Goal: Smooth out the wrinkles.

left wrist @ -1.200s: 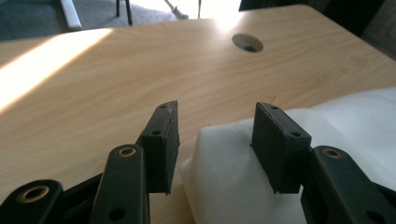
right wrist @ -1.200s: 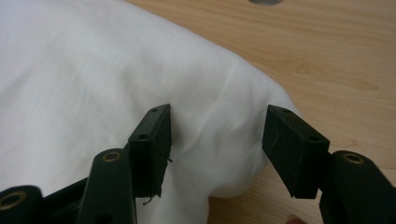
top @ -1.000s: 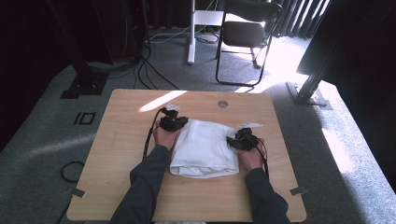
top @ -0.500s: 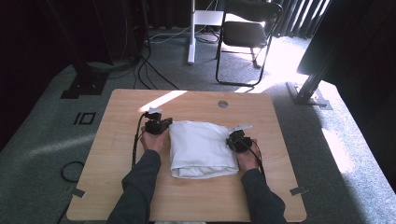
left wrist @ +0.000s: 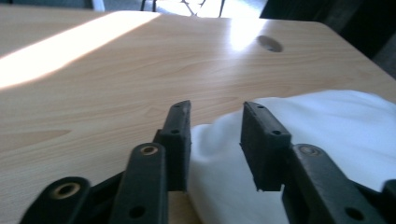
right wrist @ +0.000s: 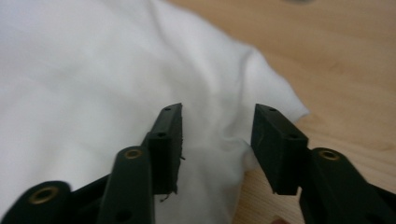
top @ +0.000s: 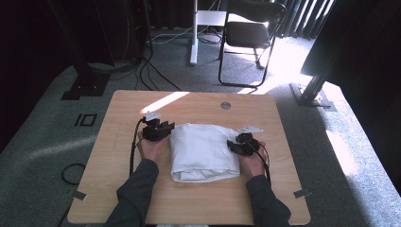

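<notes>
One folded white cloth [top: 203, 152], soft and thick, several layers deep, lies as a rough rectangle near the middle of the pale wooden table [top: 118, 189], its folded rolled edge toward the person and a little rumpled. Left gripper [top: 163, 126]: sits just beside the cloth's far left corner, moved outward from where it rested on the fabric a second ago; its jaws have just been opening and stand parted, with the cloth's corner [left wrist: 219, 140] reaching between them but not pinched. Right gripper [top: 235, 145]: at the cloth's right edge, hardly shifted; its jaws have likewise just been opening and stand apart over a wrinkled ridge of fabric [right wrist: 224, 121], unclenched. Judgement: both corners appear freshly let go, which suggests a fold has been laid down and the hands are either finishing or setting up the next fold. Surroundings: a strip of sunlight [top: 163, 100] crosses the table's far left part; a small round grommet hole [top: 225, 105] sits near the far edge; a black folding chair [top: 250, 33] stands beyond on grey carpet, with dark cables [top: 156, 71] trailing on the floor. Markings: no brand, label or legible writing on the cloth, table or grippers.
</notes>
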A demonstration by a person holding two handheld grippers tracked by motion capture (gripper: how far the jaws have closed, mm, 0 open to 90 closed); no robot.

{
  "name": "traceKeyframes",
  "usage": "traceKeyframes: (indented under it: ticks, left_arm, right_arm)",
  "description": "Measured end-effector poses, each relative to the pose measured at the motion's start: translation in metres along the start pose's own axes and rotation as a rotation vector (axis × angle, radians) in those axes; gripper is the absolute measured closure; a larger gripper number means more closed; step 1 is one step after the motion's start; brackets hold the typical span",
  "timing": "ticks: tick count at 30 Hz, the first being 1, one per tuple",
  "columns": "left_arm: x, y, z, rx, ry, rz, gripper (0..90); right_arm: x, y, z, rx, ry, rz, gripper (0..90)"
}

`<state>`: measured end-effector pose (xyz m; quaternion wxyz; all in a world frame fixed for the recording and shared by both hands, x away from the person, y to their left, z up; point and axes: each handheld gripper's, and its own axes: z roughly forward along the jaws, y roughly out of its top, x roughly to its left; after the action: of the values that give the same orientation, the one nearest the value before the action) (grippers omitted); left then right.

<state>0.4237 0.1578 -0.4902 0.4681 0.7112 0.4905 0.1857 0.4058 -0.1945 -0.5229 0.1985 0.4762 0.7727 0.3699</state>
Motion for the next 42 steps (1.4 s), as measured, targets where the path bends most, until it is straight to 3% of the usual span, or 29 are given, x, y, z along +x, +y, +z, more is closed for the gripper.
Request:
traceKeyframes:
  ticks: [1,2,5,7,11,14,17,22,26,31,35,38,39,40,42]
  left_arm:
    - [-0.007,-0.001,-0.007,-0.011,-0.021,0.015,58.9]
    - [-0.014,-0.004,-0.013,-0.006,-0.043,0.027,58.1]
    - [-0.035,-0.019,-0.032,0.002,-0.092,0.074,56.1]
    - [-0.045,-0.032,-0.042,0.013,-0.127,0.081,55.6]
    - [-0.059,-0.064,-0.053,0.073,-0.140,0.132,54.8]
    - [-0.057,-0.074,-0.057,0.083,-0.151,0.112,54.7]
    - [-0.056,-0.080,-0.053,0.099,-0.129,0.148,54.2]
    - [-0.053,-0.077,-0.047,0.094,-0.089,0.175,53.7]
    - [-0.040,-0.066,-0.039,0.089,-0.021,0.157,53.9]
    - [-0.025,-0.054,-0.031,0.082,0.065,0.165,53.8]
    - [-0.009,-0.045,-0.028,0.055,0.078,0.110,51.4]
    - [-0.004,-0.041,-0.040,0.014,0.079,0.074,49.5]
    - [-0.003,-0.040,-0.048,-0.003,0.067,0.066,48.8]
    - [-0.002,-0.039,-0.052,-0.012,0.062,0.062,47.8]
    - [0.000,-0.040,-0.065,-0.026,0.054,0.064,47.1]
  right_arm:
    - [0.005,0.001,-0.016,-0.051,0.032,-0.003,47.6]
    - [0.008,0.000,-0.022,-0.061,0.064,-0.009,46.3]
    - [0.019,-0.010,-0.037,-0.064,0.145,-0.046,43.0]
    - [0.026,-0.021,-0.043,-0.048,0.183,-0.058,42.7]
    - [0.039,-0.047,-0.043,0.021,0.180,-0.105,42.8]
    - [0.041,-0.055,-0.037,0.049,0.156,-0.104,44.2]
    - [0.041,-0.056,-0.031,0.061,0.158,-0.089,45.0]
    - [0.049,-0.049,-0.012,0.080,0.138,-0.097,46.6]
    - [0.050,-0.038,0.004,0.068,0.137,-0.072,46.6]
    - [0.056,-0.016,0.029,0.061,0.134,-0.052,46.2]
    - [0.058,-0.008,0.039,0.060,0.139,-0.047,44.3]
    - [0.056,-0.004,0.035,0.051,0.135,-0.028,36.8]
    - [0.054,-0.004,0.030,0.040,0.135,-0.023,34.5]
    - [0.051,-0.007,0.014,0.004,0.135,-0.022,31.2]
    - [0.049,-0.009,0.004,-0.017,0.135,-0.022,30.7]
